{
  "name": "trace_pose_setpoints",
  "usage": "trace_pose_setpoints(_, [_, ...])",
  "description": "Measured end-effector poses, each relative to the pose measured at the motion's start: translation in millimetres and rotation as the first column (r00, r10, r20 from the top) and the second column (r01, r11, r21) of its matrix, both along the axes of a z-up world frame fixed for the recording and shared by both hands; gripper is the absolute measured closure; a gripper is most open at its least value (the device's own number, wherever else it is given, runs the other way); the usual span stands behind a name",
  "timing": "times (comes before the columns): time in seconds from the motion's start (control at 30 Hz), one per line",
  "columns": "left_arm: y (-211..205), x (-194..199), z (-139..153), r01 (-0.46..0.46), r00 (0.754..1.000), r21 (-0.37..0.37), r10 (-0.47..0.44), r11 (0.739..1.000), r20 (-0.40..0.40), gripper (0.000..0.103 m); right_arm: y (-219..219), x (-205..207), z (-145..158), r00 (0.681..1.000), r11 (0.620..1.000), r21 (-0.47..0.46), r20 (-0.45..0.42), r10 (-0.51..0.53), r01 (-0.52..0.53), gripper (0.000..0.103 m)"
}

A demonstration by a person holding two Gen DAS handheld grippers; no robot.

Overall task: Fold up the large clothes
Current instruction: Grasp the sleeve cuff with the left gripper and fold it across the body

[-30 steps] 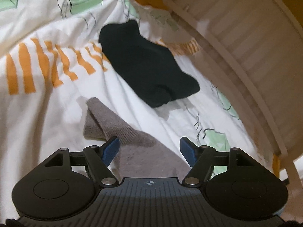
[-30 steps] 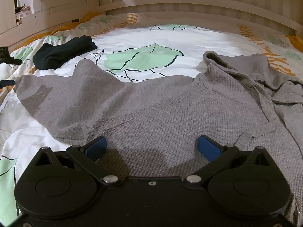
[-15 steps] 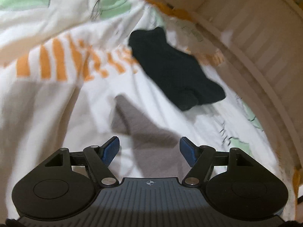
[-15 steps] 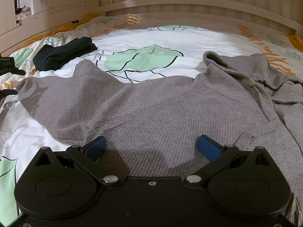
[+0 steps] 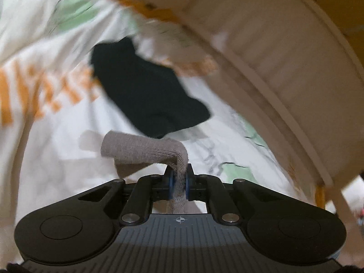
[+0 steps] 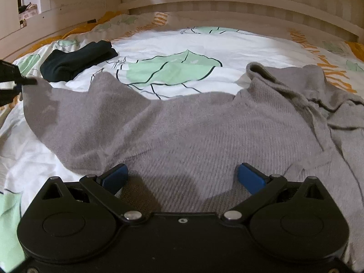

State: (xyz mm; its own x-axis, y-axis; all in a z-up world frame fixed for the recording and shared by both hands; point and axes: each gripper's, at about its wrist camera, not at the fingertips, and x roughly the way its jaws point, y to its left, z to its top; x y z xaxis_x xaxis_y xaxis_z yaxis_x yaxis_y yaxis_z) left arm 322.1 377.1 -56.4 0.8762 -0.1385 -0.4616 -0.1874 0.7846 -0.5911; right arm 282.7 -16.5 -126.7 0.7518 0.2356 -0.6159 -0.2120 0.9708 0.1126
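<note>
A large grey knit sweater [image 6: 193, 127] lies spread across the bed, its sleeve stretched out to the left. My left gripper [image 5: 179, 182] is shut on the cuff end of that grey sleeve [image 5: 145, 150] and holds it lifted off the duvet; it also shows at the left edge of the right wrist view [image 6: 16, 85]. My right gripper [image 6: 182, 177] is open and empty, low over the sweater's body.
A folded black garment [image 5: 145, 93] lies on the white duvet with green leaves and orange stripes [image 6: 182, 45], also seen in the right wrist view [image 6: 77, 59]. A slatted wooden bed frame [image 5: 284, 52] borders the bed.
My left gripper closed on the grey sleeve end and lifted it. The left view shifted and blurred. The right gripper stayed still and open.
</note>
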Motion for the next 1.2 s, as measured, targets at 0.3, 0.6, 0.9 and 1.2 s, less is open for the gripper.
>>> trace_pose_setpoints(0.3, [-29,-17,54,0.084,0.990,0.036,-0.087,0.996,0.107,0.095,27,45,8,0.999,0.997,-0.080,-0.044,-0.005,0.002,0.040])
trace_pose_setpoints(0.6, [-72,-34,115,0.173,0.962,0.099,-0.190,0.980,0.197,0.095,43,33,12,0.998,0.994,-0.106,0.039,0.043,-0.039,0.050])
trace_pose_setpoints(0.9, [-149,-43,165,0.328,0.903,0.177,-0.363,0.928,0.229,0.095,29,31,18,0.994,0.993,0.042,-0.019,0.111,-0.111,0.045])
trace_pose_setpoints(1.2, [-307,-37,143,0.544,0.780,0.260,-0.595,0.798,0.194,0.094,-105,-28,40,0.996,0.972,0.221,-0.056,-0.065,0.076,0.037])
